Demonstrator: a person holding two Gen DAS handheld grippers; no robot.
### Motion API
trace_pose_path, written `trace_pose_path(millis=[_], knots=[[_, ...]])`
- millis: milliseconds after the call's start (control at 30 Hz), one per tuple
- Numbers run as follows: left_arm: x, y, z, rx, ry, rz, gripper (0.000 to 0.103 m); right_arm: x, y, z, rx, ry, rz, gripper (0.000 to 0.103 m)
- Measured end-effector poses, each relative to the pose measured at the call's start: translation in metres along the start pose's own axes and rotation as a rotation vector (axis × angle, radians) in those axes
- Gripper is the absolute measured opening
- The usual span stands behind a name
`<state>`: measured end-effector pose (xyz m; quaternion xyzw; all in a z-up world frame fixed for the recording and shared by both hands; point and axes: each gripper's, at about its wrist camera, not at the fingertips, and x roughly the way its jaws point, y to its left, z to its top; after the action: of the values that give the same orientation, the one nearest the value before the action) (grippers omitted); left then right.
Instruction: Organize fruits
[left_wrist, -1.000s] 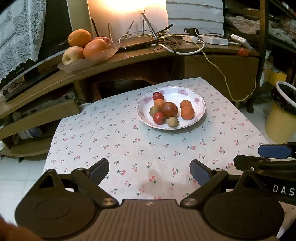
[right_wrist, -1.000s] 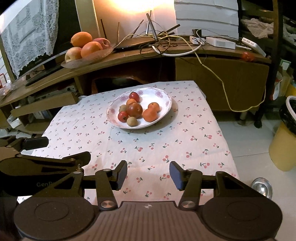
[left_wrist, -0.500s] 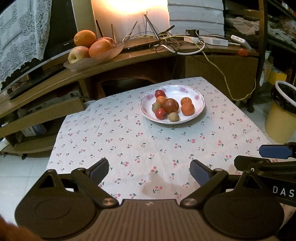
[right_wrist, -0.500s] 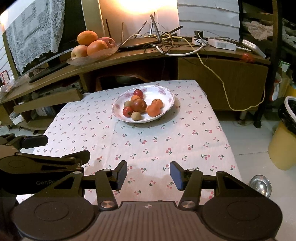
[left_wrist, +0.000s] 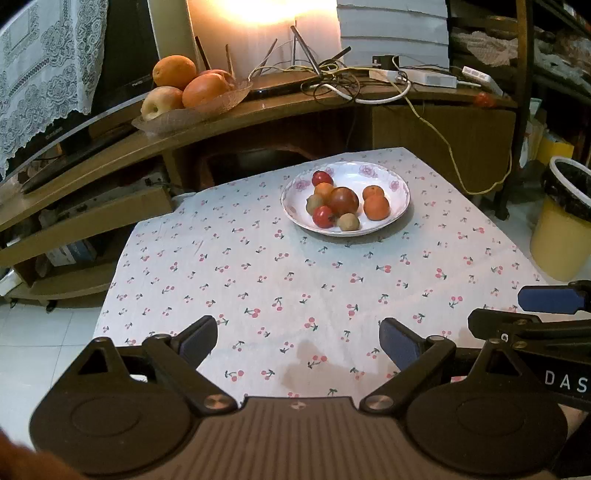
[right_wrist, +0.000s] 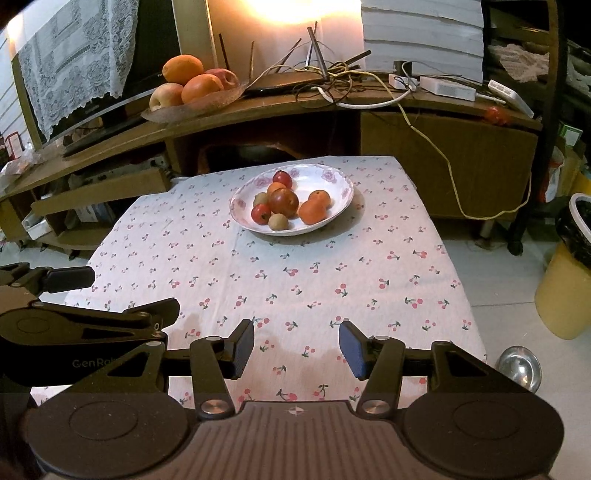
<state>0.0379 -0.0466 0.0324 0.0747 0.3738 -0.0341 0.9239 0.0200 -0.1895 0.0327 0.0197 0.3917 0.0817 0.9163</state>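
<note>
A white flowered plate (left_wrist: 400, 186) (right_wrist: 341, 182) sits at the far side of a table with a cherry-print cloth (left_wrist: 303, 280) (right_wrist: 280, 273). It holds several small fruits: a dark red apple (left_wrist: 344, 201) (right_wrist: 283, 202), oranges (left_wrist: 376, 206) (right_wrist: 313, 211), red tomatoes (left_wrist: 323, 216) and kiwis (left_wrist: 349, 222). My left gripper (left_wrist: 298, 338) is open and empty over the table's near edge. My right gripper (right_wrist: 296, 347) is open and empty, beside it to the right. Both are far from the plate.
A glass dish with large oranges and an apple (left_wrist: 184, 92) (right_wrist: 188, 88) stands on the wooden shelf behind, beside tangled cables (left_wrist: 332, 81). A yellow bin (left_wrist: 561, 225) (right_wrist: 565, 280) stands on the floor at right. A metal bowl (right_wrist: 519, 367) lies on the floor.
Both grippers have pulled back from the plate, which looks smaller and farther away. Both stay open and empty.
</note>
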Motion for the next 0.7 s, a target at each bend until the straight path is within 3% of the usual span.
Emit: trace_pose_path(millis=[700], knots=[[-0.0042, 0.0049, -0.0092, -0.008, 0.016, 0.012, 0.100, -0.0002, 0.0092, -0.0080, -0.025, 0.012, 0.005, 0.054]])
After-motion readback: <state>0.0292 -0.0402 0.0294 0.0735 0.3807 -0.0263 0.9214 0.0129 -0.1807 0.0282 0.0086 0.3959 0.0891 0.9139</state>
